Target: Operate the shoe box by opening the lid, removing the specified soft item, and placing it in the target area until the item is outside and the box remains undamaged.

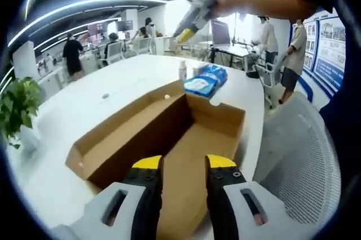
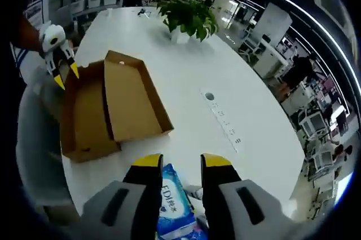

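Left gripper view: the left gripper (image 1: 184, 164) hangs over the open shoe box (image 1: 169, 138), jaws apart with bare cardboard showing between them, holding nothing. The box sits on a white table (image 1: 84, 105), its lid (image 1: 124, 127) folded out flat to one side; the part of the interior I can see holds nothing. Beyond the far end of the box lies a blue tissue pack (image 1: 206, 80), on the table and just beside the box rim. A small white bottle (image 1: 182, 70) stands near the pack. The right gripper (image 1: 189, 32) is raised well above the table, held by a person's arm; from here I cannot tell how its jaws stand. A mesh chair (image 1: 304, 161) is at the table edge.

Right gripper view: the right gripper (image 2: 177, 164) looks down, jaws apart, and the tissue pack (image 2: 172, 206) lies below and between them; contact unclear. The box (image 2: 113, 105) lies open further off, the left gripper (image 2: 66, 75) over its near corner. A potted plant (image 2: 189, 17) stands at the far end of the table (image 2: 237, 82).
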The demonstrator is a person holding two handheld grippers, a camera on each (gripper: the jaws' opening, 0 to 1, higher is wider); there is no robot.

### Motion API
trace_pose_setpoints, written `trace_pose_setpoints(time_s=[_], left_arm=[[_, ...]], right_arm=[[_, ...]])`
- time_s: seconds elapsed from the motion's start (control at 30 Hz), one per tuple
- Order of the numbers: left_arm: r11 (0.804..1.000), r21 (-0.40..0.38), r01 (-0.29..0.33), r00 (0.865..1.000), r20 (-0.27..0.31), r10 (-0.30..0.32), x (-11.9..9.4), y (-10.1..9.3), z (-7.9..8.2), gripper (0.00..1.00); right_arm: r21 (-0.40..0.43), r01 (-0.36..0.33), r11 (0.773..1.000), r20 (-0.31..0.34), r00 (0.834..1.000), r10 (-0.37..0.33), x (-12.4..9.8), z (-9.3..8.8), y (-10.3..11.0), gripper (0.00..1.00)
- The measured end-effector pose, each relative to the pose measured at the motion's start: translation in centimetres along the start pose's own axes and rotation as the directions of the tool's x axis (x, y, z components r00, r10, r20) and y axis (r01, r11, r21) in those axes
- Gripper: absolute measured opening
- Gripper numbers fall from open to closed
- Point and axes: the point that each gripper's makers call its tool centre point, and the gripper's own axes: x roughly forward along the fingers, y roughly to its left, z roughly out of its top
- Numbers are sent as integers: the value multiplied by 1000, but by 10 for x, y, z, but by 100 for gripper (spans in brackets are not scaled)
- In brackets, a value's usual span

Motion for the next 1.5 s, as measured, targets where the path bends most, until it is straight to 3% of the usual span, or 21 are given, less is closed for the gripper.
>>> trace_pose_setpoints(time_s=[0.1, 0.2, 0.33, 0.43, 0.5, 0.6, 0.67, 0.77, 0.8, 0.87, 1.0, 1.13, 1.33, 1.37, 1.43, 1.5], left_arm=[[1000, -6, -30, 1000, -9, 30, -6, 4, -5, 26], [998, -20, -68, 997, -27, 67, -13, 9, -13, 25], [991, -67, -120, 992, -54, 116, -24, 14, -24, 25], [987, -47, -155, 986, -61, 152, -33, 17, -28, 25], [977, -55, -206, 977, -70, 202, -41, 25, -33, 25], [957, -124, -261, 964, -78, 253, -53, 32, -43, 26], [941, -160, -299, 954, -89, 288, -58, 36, -51, 26], [896, -306, -323, 946, -119, 300, -64, 38, -70, 25], [891, -304, -337, 941, -129, 312, -66, 40, -74, 24], [884, -331, -330, 944, -137, 301, -67, 40, -82, 23], [882, -358, -306, 951, -146, 271, -67, 37, -93, 13], [890, -368, -270, 963, -114, 245, -62, 33, -91, 7], [891, -373, -260, 966, -104, 238, -61, 32, -92, 5], [885, -386, -262, 965, -108, 239, -61, 31, -93, 4], [896, -350, -273, 962, -129, 242, -61, 31, -92, 4], [894, -350, -280, 959, -138, 246, -60, 31, -91, 4]], right_arm=[[94, -40, 995, -12, 999, 41, 21, -18, 41, 22], [166, -35, 985, -31, 999, 41, 33, -32, 59, 20], [274, -36, 961, -9, 999, 40, 44, -39, 80, 19], [325, 11, 946, -18, 1000, -6, 45, -42, 79, 19], [382, 37, 923, 14, 999, -46, 43, -36, 75, 19], [473, 61, 879, 34, 996, -88, 39, -33, 69, 19], [486, 76, 871, 18, 995, -97, 38, -37, 68, 19], [538, 94, 838, 15, 993, -121, 36, -37, 67, 18], [543, 99, 834, 14, 992, -127, 35, -37, 67, 18], [553, 105, 826, 8, 991, -132, 34, -38, 67, 18], [566, 106, 818, 10, 991, -135, 34, -34, 71, 17], [572, 108, 813, 3, 991, -134, 37, -32, 74, 16], [608, 114, 786, 4, 989, -146, 47, -30, 71, 16], [612, 118, 782, 1, 989, -151, 48, -31, 69, 16], [623, 113, 774, -3, 990, -142, 54, -31, 68, 15], [627, 118, 770, -10, 990, -143, 58, -31, 63, 15]])
